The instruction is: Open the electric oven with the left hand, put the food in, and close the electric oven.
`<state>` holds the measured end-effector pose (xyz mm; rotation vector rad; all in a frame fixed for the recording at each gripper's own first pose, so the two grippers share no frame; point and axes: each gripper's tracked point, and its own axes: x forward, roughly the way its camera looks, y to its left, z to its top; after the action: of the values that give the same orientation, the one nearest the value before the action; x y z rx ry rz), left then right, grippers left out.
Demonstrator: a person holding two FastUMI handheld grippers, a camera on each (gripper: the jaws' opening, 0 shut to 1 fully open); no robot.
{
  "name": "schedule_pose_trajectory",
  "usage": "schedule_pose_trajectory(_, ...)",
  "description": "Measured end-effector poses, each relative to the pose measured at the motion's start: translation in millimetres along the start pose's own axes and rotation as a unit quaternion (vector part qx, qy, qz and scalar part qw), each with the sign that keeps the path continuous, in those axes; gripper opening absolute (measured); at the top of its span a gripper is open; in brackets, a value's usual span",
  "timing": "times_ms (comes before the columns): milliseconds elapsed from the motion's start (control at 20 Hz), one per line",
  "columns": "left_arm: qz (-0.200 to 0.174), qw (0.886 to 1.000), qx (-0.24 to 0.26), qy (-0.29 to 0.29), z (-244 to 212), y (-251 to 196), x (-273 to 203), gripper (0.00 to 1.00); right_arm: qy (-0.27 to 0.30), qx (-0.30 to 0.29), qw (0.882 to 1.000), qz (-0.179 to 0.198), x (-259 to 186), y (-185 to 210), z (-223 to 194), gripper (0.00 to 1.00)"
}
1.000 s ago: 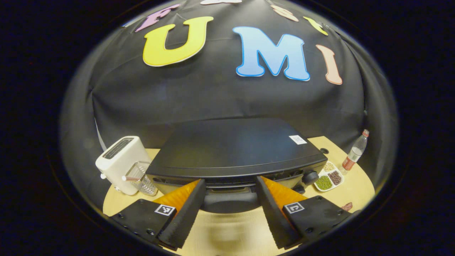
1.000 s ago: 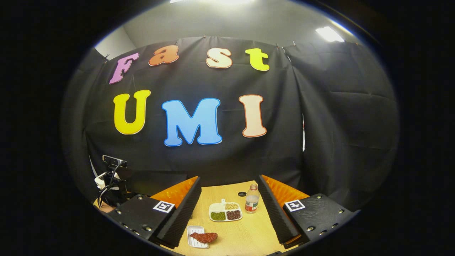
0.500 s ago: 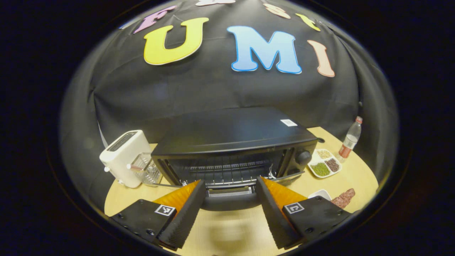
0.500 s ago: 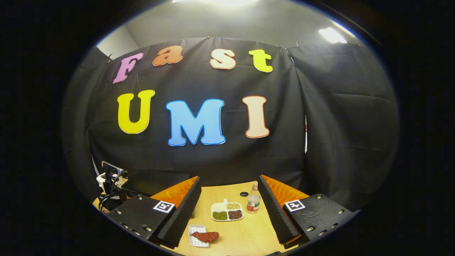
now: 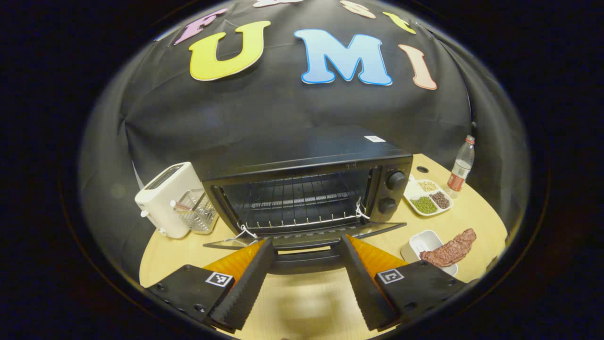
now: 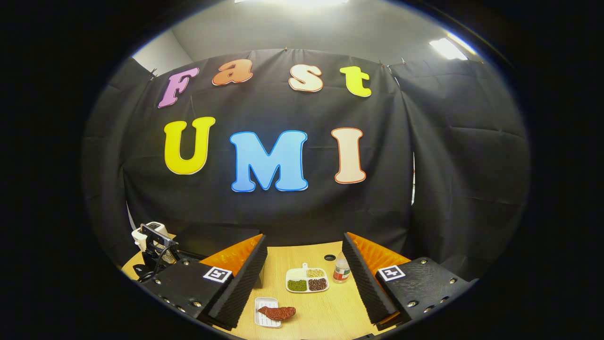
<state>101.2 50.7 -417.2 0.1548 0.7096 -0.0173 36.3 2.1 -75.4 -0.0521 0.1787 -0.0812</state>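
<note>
The black electric oven stands at the middle of the table with its door swung down flat and the wire rack inside showing. My left gripper is open, and the door's handle lies across the gap between its fingers. The food, a reddish-brown slab of meat, rests on a small white dish to the right of the oven. My right gripper hangs open and holds nothing, above and behind the meat and its dish.
A white toaster and a clear ribbed container stand left of the oven. To the right are a divided plate of beans and a plastic bottle. Bare wooden tabletop lies in front of the door.
The oven door has swung from nearly shut down to flat open, with the left gripper lowering and drawing back with the handle. The right gripper has barely shifted.
</note>
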Motion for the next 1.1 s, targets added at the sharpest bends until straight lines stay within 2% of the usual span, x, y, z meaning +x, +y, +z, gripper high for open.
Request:
schedule_pose_trajectory(150,-0.004,1.0,0.005,0.012,-14,-3,-2,0.99,0.003,-0.002,1.0,-0.001,0,0,-1,0.97)
schedule_pose_trajectory(250,-0.009,1.0,0.011,0.021,-27,-5,-5,0.91,0.005,-0.004,1.0,-0.002,-1,0,-3,0.97)
schedule_pose_trajectory(300,-0.012,0.999,0.015,0.03,-36,-6,-4,0.99,0.008,-0.005,1.0,-0.003,-1,0,-6,0.97)
schedule_pose_trajectory(350,-0.015,0.999,0.024,0.037,-43,-7,-5,0.95,0.011,-0.005,1.0,-0.003,-1,1,-6,0.97)
schedule_pose_trajectory(400,-0.017,0.998,0.032,0.043,-50,-7,-5,0.99,0.012,-0.005,1.0,-0.003,-2,2,-7,0.97)
schedule_pose_trajectory(450,-0.018,0.998,0.036,0.048,-56,-5,-3,0.95,0.012,-0.005,1.0,-0.003,-2,4,-7,0.97)
schedule_pose_trajectory(650,-0.018,0.997,0.028,0.065,-72,8,2,0.99,0.015,-0.016,1.0,-0.002,-3,13,-8,0.97)
schedule_pose_trajectory(850,-0.013,0.999,0.015,0.036,-44,27,-1,1.0,0.026,-0.019,0.999,-0.001,-3,23,-13,0.97)
schedule_pose_trajectory(900,-0.014,1.0,0.007,0.023,-33,31,-5,0.97,0.029,-0.018,0.999,0.001,-2,26,-14,0.97)
schedule_pose_trajectory(950,-0.017,1.0,-0.006,0.007,-19,34,-9,1.0,0.032,-0.018,0.999,0.006,0,30,-16,0.97)
schedule_pose_trajectory(1050,-0.025,0.999,-0.034,-0.024,8,40,-26,0.98,0.045,-0.016,0.998,0.029,3,43,-24,0.97)
schedule_pose_trajectory(1100,-0.026,0.998,-0.044,-0.045,23,46,-36,1.0,0.056,-0.012,0.997,0.043,6,48,-31,0.97)
